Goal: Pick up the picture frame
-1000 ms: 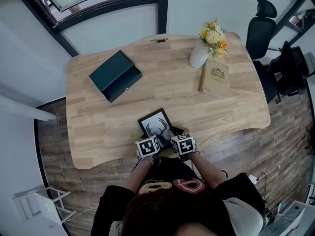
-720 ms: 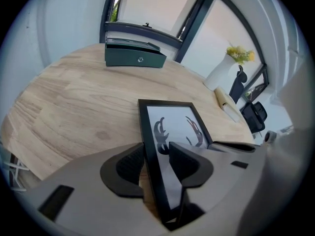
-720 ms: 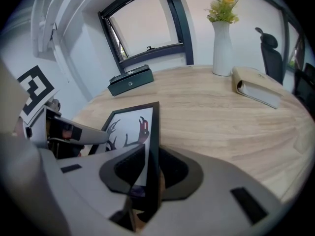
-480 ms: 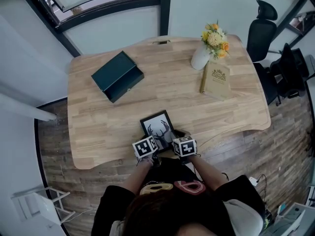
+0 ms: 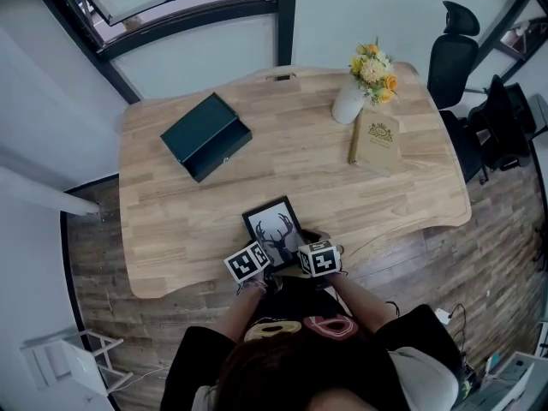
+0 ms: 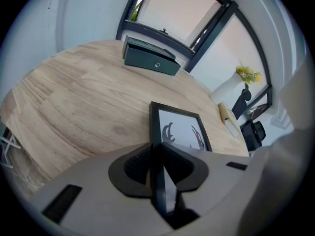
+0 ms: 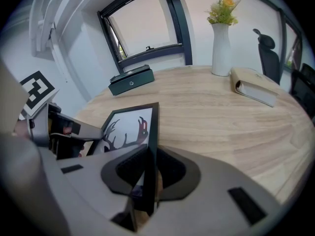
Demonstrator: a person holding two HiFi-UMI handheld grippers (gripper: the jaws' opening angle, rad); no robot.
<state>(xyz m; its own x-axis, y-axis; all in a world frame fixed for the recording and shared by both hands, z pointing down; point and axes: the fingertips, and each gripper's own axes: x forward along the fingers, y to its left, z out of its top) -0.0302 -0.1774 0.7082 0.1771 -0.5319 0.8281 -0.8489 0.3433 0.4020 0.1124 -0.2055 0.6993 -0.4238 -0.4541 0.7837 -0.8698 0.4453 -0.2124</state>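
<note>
The picture frame (image 5: 276, 228), black-edged with a deer-antler print, sits at the near edge of the wooden table (image 5: 171, 221). My left gripper (image 5: 261, 251) holds its near left edge, and my right gripper (image 5: 301, 245) holds its near right edge. In the left gripper view the frame (image 6: 179, 129) runs edge-on between the dark pads of that gripper (image 6: 156, 161), which have just been closing and now press on it. In the right gripper view the frame (image 7: 129, 127) is likewise clamped by the right gripper (image 7: 149, 173), whose jaws have also just been closing.
A dark green box (image 5: 205, 135) lies at the table's far left. A white vase of flowers (image 5: 349, 99) and a tan book (image 5: 377, 139) stand at the far right. A black office chair (image 5: 452, 54) is beyond the right corner. The table's front edge is right below the grippers.
The left gripper's marker cube has rolled and shifted slightly down and left. The right gripper has stayed in place on the frame's edge.
</note>
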